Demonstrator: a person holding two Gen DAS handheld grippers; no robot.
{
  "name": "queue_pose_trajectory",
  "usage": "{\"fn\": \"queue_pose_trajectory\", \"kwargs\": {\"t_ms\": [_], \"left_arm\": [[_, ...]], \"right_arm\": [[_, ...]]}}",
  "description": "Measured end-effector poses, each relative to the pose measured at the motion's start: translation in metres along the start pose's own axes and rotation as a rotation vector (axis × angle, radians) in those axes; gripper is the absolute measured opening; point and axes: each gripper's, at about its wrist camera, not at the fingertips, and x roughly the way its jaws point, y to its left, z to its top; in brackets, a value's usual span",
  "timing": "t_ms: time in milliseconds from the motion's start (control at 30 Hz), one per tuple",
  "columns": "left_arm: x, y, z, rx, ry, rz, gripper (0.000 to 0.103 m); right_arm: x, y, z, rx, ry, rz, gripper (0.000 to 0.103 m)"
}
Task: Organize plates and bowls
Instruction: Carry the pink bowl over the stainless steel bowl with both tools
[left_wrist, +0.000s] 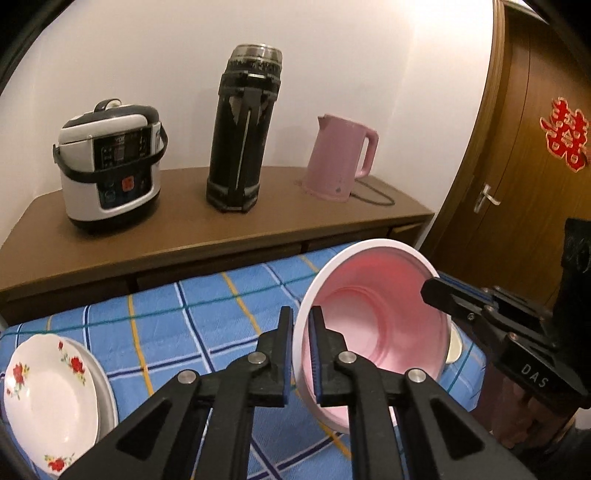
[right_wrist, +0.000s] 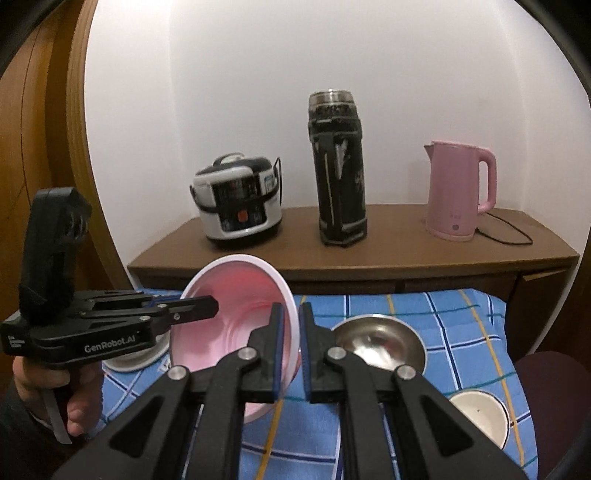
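A pink bowl with a white rim (left_wrist: 373, 295) (right_wrist: 232, 295) hangs tilted above the blue checked cloth (left_wrist: 207, 317), held from both sides. My left gripper (left_wrist: 301, 317) (right_wrist: 207, 308) is shut on its rim at one side. My right gripper (right_wrist: 291, 310) (left_wrist: 436, 291) is shut on the opposite rim. A white plate with red flowers (left_wrist: 48, 398) lies on a grey plate (left_wrist: 105, 387) at the cloth's left. A steel bowl (right_wrist: 380, 339) and a cream bowl (right_wrist: 476, 413) rest on the cloth to the right, and another pale bowl (right_wrist: 136, 360) sits under the left gripper.
Behind the cloth runs a brown cabinet top (left_wrist: 184, 229) with a rice cooker (left_wrist: 110, 166), a tall black flask (left_wrist: 243, 129) and a pink kettle (left_wrist: 340, 158) with its cord. A wooden door (left_wrist: 517, 166) stands at the right. A hand (right_wrist: 77, 410) holds the left gripper.
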Motion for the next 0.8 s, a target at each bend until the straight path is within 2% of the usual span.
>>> {"fn": "queue_pose_trajectory", "kwargs": {"t_ms": [300,467,800], "left_arm": [[0.010,-0.013,0.028,0.017,-0.030,-0.043,0.007],[0.024,-0.019,0.038,-0.008,-0.015,-0.086,0.007],[0.061,-0.029,0.041,-0.031,0.062,-0.114,0.007]], "right_arm": [[-0.007,-0.014,0.025,0.022,-0.057,-0.063,0.008],[-0.005,-0.029,0.030,0.048,-0.058,-0.101,0.008],[0.007,-0.062,0.024,0.115,-0.011,-0.146,0.008]]}}
